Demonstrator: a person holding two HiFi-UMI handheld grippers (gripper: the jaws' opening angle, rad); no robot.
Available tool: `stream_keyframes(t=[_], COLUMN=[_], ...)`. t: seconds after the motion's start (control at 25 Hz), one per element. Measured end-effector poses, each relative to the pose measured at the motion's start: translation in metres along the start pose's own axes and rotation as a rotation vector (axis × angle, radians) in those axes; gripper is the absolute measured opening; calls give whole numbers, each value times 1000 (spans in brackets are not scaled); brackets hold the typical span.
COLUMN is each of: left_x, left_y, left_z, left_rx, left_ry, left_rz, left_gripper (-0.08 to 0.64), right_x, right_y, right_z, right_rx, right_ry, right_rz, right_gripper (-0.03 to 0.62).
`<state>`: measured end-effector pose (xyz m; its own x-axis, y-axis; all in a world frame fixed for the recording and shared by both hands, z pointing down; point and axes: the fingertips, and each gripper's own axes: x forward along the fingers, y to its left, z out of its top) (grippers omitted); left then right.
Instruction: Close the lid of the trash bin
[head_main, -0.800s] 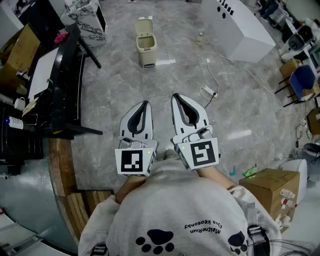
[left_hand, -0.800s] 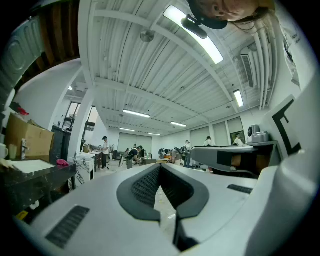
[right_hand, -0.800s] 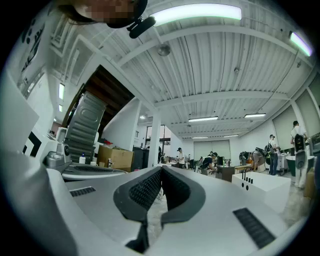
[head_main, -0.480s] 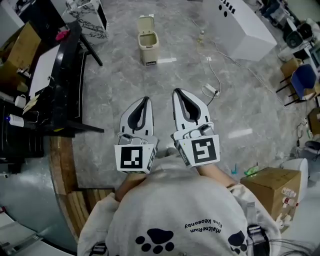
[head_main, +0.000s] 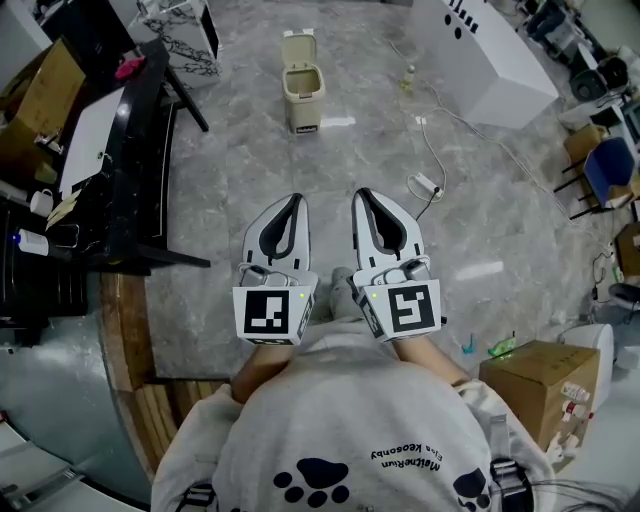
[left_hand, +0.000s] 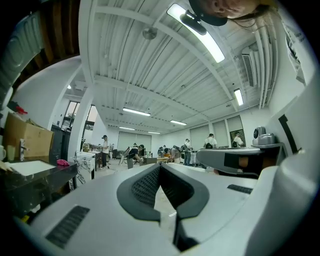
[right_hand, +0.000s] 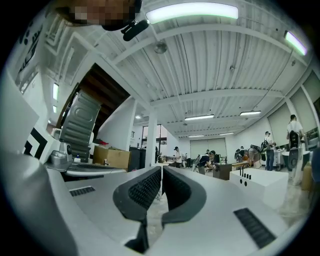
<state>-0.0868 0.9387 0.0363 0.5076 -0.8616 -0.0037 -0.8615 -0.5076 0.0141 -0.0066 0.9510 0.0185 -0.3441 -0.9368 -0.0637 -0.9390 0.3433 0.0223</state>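
Noted both claws slightly higher in the head view than in the earlier frames, with the gap to the bin a shade smaller; otherwise little changed.

Found the left gripper (head_main: 296, 200) held level, jaws pressed together, dark ribbed pads meeting at the tips, nothing pinched between them (left_hand: 160, 168). Found the right gripper (head_main: 358, 193) just beside it, also level, jaws likewise pressed together and holding nothing (right_hand: 161, 169). Saw the two white bodies side by side, close but apart, each with its black-and-white marker cube at the rear.

Spotted the small beige plastic trash bin (head_main: 303, 85) well ahead of both tips, roughly in line with the left one, standing on the grey marbled floor (head_main: 250, 160). Logged its hinged beige lid (head_main: 298, 47) still up, tilted back on the far side, mouth open.

Marked a black table (head_main: 140, 150) off to the left of the left claw. Marked a big white box (head_main: 480, 55) ahead and to the right of the right claw, a white cable with power strip (head_main: 425, 184) near its right side, and a brown cardboard box (head_main: 525, 385) behind and to its right.
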Motion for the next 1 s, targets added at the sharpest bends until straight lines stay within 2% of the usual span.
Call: stream_keyframes(t=[0.16, 0.44, 0.6, 1.0], left_x=[18, 75, 127, 273], left_y=[14, 36, 53, 95], left_z=[-1, -6, -6, 2], left_rx=[5, 13, 7, 6], left_ry=[-8, -14, -21, -34], left_rz=[3, 3, 6, 70], left_gripper=[18, 18, 18, 18], right_x=[20, 77, 125, 254], right_y=[-8, -42, -71, -162], right_z=[-5, -19, -23, -24], right_rx=[-17, 12, 3, 24], right_ry=[2, 13, 23, 28], right_rz=[-16, -20, -4, 59], right_gripper=[32, 32, 32, 32])
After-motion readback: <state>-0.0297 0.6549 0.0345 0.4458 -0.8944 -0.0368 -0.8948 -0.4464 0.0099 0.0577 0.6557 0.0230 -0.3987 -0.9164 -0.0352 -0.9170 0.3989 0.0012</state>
